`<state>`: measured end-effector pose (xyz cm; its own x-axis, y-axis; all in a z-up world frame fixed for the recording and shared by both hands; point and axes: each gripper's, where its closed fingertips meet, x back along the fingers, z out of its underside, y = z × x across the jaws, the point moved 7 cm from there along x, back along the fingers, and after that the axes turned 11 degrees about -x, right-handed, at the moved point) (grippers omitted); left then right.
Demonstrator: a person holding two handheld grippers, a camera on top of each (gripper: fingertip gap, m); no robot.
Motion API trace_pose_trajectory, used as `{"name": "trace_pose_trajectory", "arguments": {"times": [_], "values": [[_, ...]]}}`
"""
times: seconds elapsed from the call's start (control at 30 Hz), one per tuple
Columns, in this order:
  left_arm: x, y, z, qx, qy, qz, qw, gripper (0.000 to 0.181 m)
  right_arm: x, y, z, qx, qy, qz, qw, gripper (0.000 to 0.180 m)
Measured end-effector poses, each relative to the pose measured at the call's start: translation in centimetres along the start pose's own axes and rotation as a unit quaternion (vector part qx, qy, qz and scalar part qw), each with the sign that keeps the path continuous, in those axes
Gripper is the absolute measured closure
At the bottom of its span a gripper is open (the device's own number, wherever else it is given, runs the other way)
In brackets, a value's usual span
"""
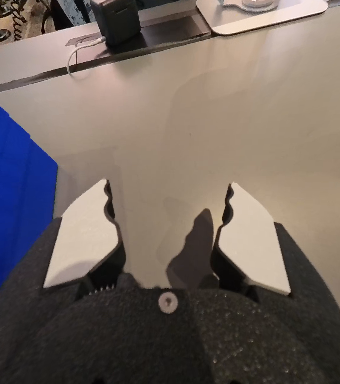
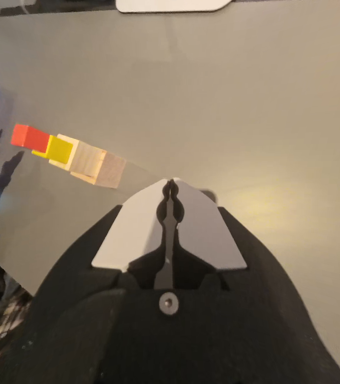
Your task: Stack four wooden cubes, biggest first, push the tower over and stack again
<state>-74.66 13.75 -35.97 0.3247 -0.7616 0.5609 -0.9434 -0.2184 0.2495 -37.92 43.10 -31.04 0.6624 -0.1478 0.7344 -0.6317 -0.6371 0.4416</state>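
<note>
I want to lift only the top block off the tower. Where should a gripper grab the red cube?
Probably pinch the red cube across two opposite side faces, descending from above. It sits topmost, its sides exposed above the yellow cube, so nothing blocks the fingers.

Textured black gripper bodies, white fingers (image 1: 86,232), silver screws (image 2: 168,303)
</note>
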Motion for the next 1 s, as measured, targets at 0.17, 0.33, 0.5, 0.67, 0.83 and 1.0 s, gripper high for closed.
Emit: {"name": "trace_pose_trajectory", "arguments": {"times": [0.17, 0.33, 0.5, 0.67, 0.83, 1.0], "values": [[-0.2, -0.4, 0.1, 0.003, -0.002, 0.009, 1.0, 0.078, -0.8, 1.8, 0.3, -0.037, 0.031, 0.025, 0.999, 0.18], [-0.1, -0.6, -0.1, 0.003, -0.012, 0.019, 1.0, 0.079, -3.2, 4.2, 0.8, -0.066, 0.057, 0.016, 0.996, 0.18], [-0.4, -0.9, 0.0, 0.0, -0.011, 0.029, 1.0, 0.08, -5.9, 6.3, 0.8, -0.082, 0.079, 0.009, 0.993, 0.18], [-0.6, -1.2, 0.0, -0.006, -0.01, 0.036, 0.999, 0.081, -8.3, 11.1, 0.6, -0.069, 0.107, -0.036, 0.991, 0.18], [-0.7, -1.4, 0.0, -0.01, -0.01, 0.043, 0.999, 0.082, -9.3, 14.0, 0.1, -0.041, 0.112, -0.057, 0.991, 0.18], [-0.8, -1.6, -0.1, -0.01, -0.01, 0.053, 0.998, 0.082, -8.9, 13.7, -0.2, -0.039, 0.105, -0.058, 0.992, 0.18]]}}
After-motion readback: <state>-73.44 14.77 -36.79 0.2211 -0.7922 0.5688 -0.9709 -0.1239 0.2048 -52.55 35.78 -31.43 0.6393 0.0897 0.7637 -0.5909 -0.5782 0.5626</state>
